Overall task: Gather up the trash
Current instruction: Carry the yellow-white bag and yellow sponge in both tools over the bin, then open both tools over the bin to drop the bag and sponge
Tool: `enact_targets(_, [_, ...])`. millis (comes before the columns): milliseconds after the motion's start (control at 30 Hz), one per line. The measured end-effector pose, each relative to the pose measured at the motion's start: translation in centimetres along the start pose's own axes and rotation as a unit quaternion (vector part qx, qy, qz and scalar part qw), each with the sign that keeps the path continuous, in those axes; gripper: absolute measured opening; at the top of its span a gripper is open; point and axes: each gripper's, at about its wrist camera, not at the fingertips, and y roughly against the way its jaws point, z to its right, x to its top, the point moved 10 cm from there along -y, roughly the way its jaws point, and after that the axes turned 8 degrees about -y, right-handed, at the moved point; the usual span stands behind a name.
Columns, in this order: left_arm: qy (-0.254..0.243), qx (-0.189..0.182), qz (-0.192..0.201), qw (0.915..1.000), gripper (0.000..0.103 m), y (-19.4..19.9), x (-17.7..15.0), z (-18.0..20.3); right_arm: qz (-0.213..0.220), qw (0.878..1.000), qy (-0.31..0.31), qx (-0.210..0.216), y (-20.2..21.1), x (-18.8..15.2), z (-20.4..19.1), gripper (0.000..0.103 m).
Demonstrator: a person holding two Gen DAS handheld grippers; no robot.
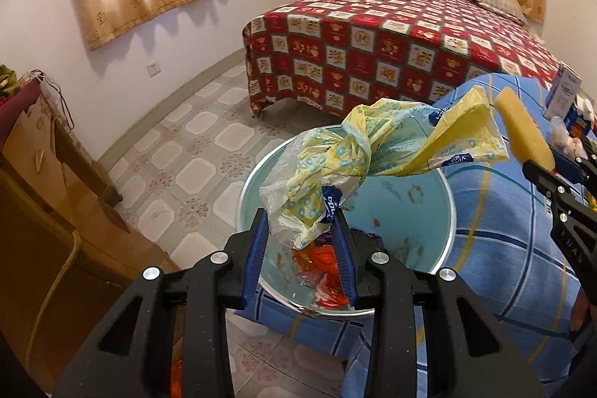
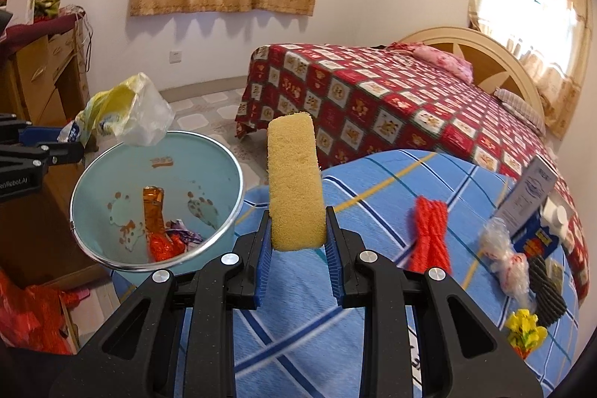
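Holding two bits of trash at once: my left fingers point(image 1: 301, 222) are clenched on a crumpled yellow plastic bag point(image 1: 377, 152), which hangs over the open mouth of the pale blue bucket point(image 2: 112, 181); my right fingers point(image 2: 297, 230) are clenched on a yellow sponge point(image 2: 294, 181), standing upright between the pads, just right of the bucket rim and above the blue checked cloth point(image 2: 335, 304) that covers the tabletop. Bucket sits at the cloth's left edge; inside it an orange-brown bottle point(image 2: 153, 211), red wrapper and some mixed scraps at the bottom. In the left wrist view the sponge shows at right, close to the far end of the bag, can't tell if touching. Still lying on the cloth to the right: red yarn bundle point(image 2: 431, 234), clear crinkled wrapper point(image 2: 503, 256), black ribbed piece point(image 2: 546, 297), yellow flower-like scrap point(image 2: 524, 332), blue carton point(image 2: 537, 237). Bed with red patterned cover point(image 2: 391, 99) behind, wooden cabinet point(image 2: 41, 81) at left.
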Motion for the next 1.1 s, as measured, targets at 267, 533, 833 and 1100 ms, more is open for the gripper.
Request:
enact_targets(267, [0.015, 0.007, -0.004, 0.9999, 0.035, -0.5, -0.3, -1.7, -0.006, 1.0, 0.02, 0.007, -1.1, 0.5, -2.0, 0.027])
enact_targets(533, [0.027, 0.012, -0.01, 0.9995, 0.036, -0.9, -0.5, -2.6, -0.009, 0.999, 0.033, 0.012, -1.7, 0.5, -3.4, 0.027])
enact_targets(833, [0.034, 0.014, -0.014, 0.9992, 0.036, -1.3, -0.5, -3.0, -0.013, 0.999, 0.042, 0.018, -2.2, 0.7, -4.4, 0.027])
enact_targets(1100, [0.036, 0.011, -0.015, 0.9992, 0.036, -1.5, -0.7, -3.0, -0.018, 0.998, 0.044, 0.037, -2.7, 0.8, -5.8, 0.029])
